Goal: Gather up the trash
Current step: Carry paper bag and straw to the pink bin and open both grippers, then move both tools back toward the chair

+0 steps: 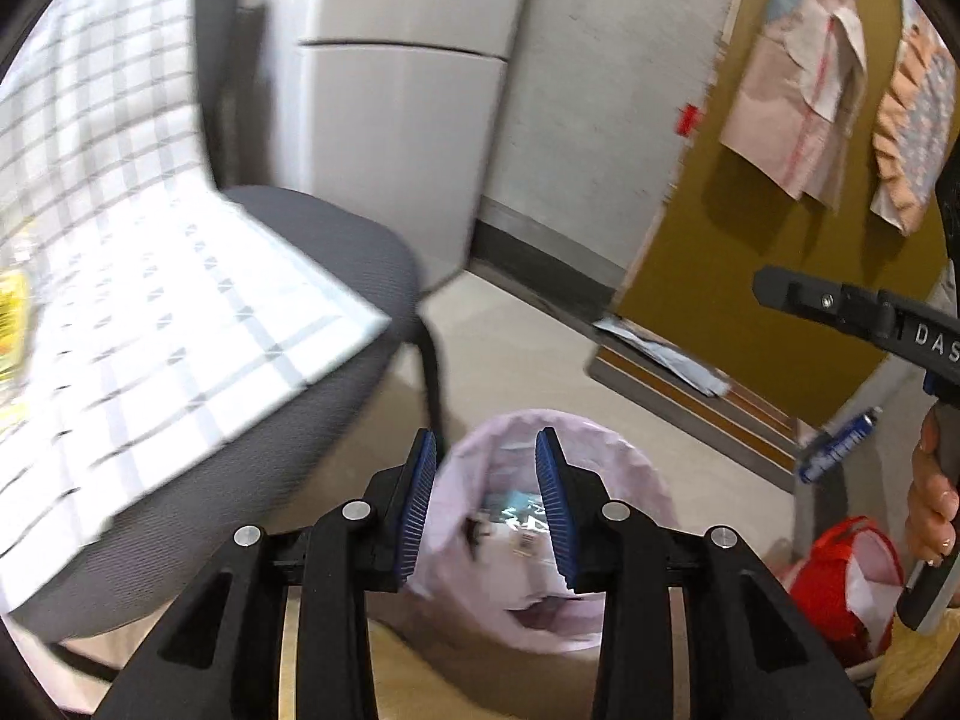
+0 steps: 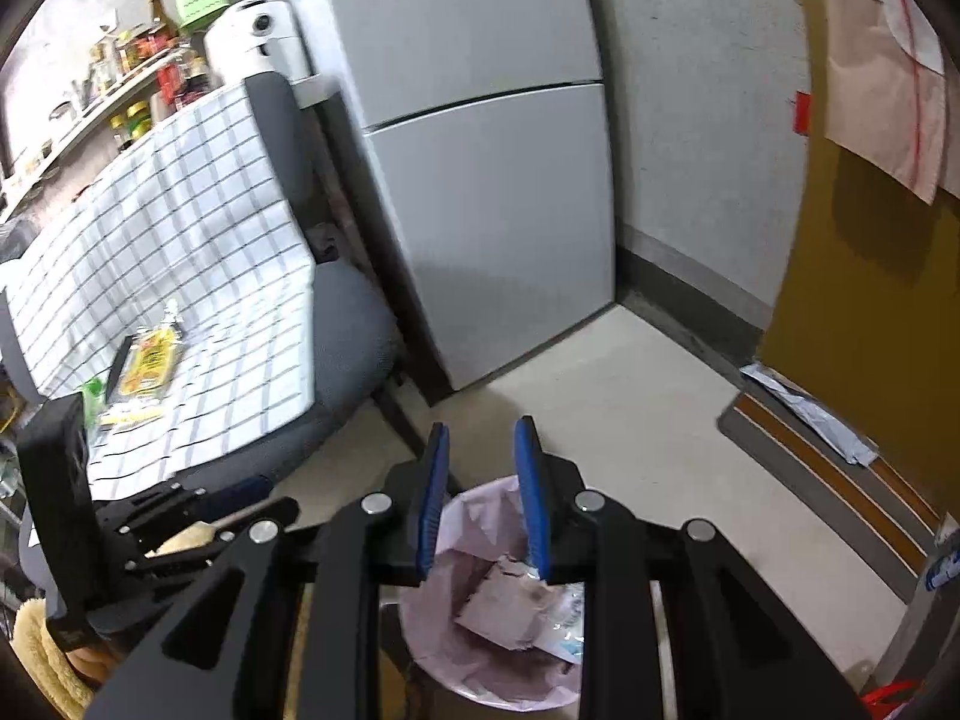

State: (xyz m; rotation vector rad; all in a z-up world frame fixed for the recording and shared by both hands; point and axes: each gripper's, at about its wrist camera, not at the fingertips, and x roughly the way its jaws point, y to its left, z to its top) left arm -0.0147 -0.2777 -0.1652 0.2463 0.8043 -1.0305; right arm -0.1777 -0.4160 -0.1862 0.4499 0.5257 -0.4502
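A pale kitchen floor [image 2: 630, 372] runs between a grey chair and a white refrigerator [image 2: 480, 180], and nearest the cameras stands a bin lined with a pink trash bag [image 2: 480, 516] holding crumpled wrappers [image 2: 498, 606]. The left tool [image 1: 489, 501] and the right tool [image 2: 483, 492] both hang over the bag with blue pads apart and nothing between them. Farther off at ten o'clock, a yellow packet [image 2: 147, 363] lies on the checked cloth [image 2: 180, 252] over the chair [image 2: 348, 324].
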